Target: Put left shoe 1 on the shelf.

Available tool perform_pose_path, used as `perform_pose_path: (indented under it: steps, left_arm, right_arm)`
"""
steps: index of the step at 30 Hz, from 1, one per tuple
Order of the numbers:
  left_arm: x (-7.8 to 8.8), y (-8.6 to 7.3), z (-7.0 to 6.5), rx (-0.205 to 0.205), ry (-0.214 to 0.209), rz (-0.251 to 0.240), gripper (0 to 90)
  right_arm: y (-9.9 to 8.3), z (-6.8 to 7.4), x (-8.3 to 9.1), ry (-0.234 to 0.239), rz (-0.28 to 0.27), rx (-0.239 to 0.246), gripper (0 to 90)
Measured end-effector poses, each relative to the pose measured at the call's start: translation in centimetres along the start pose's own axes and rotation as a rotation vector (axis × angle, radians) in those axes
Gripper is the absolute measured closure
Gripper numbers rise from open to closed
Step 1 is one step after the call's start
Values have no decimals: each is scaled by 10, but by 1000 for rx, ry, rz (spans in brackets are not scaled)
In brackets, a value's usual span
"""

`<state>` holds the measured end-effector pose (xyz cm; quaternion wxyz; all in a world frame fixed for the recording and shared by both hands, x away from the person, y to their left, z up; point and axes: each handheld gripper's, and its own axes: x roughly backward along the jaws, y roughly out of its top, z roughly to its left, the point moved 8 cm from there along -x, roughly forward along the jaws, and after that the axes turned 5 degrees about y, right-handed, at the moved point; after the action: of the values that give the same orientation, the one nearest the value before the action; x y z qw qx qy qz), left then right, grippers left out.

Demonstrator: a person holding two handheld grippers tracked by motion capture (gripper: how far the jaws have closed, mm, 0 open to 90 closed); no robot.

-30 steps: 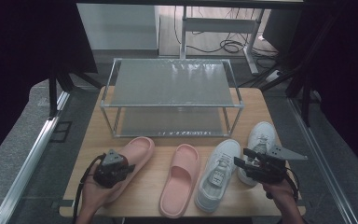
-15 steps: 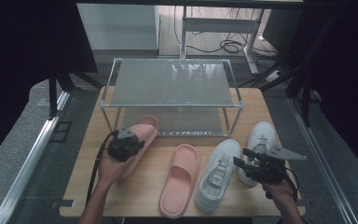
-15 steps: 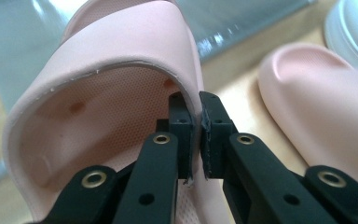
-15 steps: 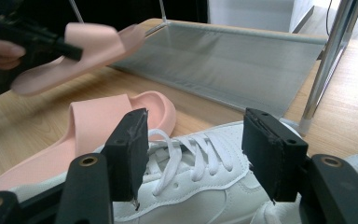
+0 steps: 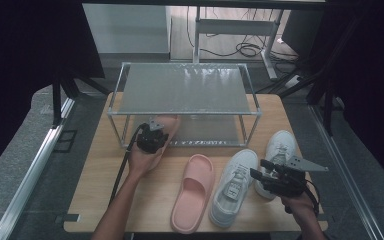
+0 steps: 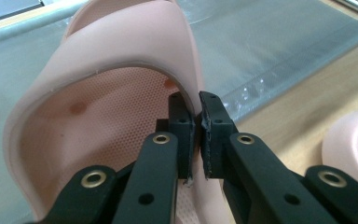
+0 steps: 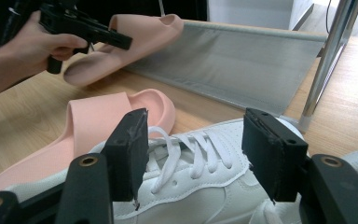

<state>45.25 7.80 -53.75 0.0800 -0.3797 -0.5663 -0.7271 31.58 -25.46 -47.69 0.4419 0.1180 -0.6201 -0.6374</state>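
My left gripper (image 5: 156,135) is shut on a pink slipper (image 5: 168,123), pinching the edge of its strap (image 6: 121,51). The slipper's toe reaches over the front of the lower shelf (image 5: 207,131) of a metal shoe rack (image 5: 185,87). The left gripper (image 7: 123,43) and the held slipper (image 7: 140,32) also show far off in the right gripper view. The second pink slipper (image 5: 194,192) lies flat on the table. My right gripper (image 5: 256,173) stands open above a white sneaker (image 5: 234,186), whose laces (image 7: 186,154) lie between the wide-apart jaws.
The other white sneaker (image 5: 281,146) lies to the right, by the rack's front right leg (image 7: 324,60). The wooden table (image 5: 100,180) has bare room at the front left. Cables trail from both grippers toward the table's near edge.
My left hand has carried the pink slipper away from the table's front left up to the rack, so its toe now lies over the lower shelf. The right gripper has stayed put.
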Motion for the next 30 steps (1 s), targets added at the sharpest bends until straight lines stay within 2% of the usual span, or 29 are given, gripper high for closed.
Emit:
perform_pose_path:
  steps: [4,7,10,11,13,15,16,17,18,19,20,21,22,24,26,27,28,30]
  left_arm:
    - [-14,1,-3,5,30,-20,844]
    - [-24,-1,-4,16,33,-7,844]
    - [-29,-1,-5,6,43,-3,838]
    - [-29,-1,-5,6,43,-3,806]
    - [-27,2,-5,32,57,-1,661]
    - [-21,3,-5,23,66,-8,566]
    - [-17,3,-6,23,56,-10,523]
    - [-17,3,-6,23,56,-10,488]
    - [-8,2,-7,20,41,-1,462]
    - [-8,2,-7,20,41,-1,451]
    - [4,0,-8,7,27,-7,446]
    - [4,0,-8,7,27,-7,442]
    - [16,-3,-9,3,11,-14,443]
    - [27,-8,-9,-8,5,-8,466]
    - [38,-16,-8,-13,0,-3,555]
    - [38,-16,-8,-13,0,-3,588]
    - [49,-26,-5,-25,-1,9,651]
    - [53,-32,-5,-33,-3,11,738]
  right_arm:
    - [0,0,1,0,0,-1,413]
    - [0,0,1,-1,2,-1,413]
    - [0,0,0,-2,1,0,413]
    - [-1,-1,0,-3,2,-1,413]
    - [-1,-1,0,-3,4,-2,413]
    - [-2,-1,-1,-2,7,-2,413]
    - [-2,0,-1,-1,8,-1,413]
    - [-2,0,-1,-1,8,-1,413]
    - [-2,0,0,-1,8,-1,413]
    - [-2,0,0,-1,8,-1,413]
    - [-2,-1,0,-2,6,-3,413]
    - [-2,0,0,-3,5,-3,413]
    - [-2,0,0,-2,5,-1,413]
    - [-2,0,-1,-1,6,0,413]
    - [-1,1,-1,-1,5,1,413]
    - [-1,1,-1,-1,5,1,413]
    - [-2,1,-1,0,8,1,413]
    - [-2,1,-2,1,8,0,413]
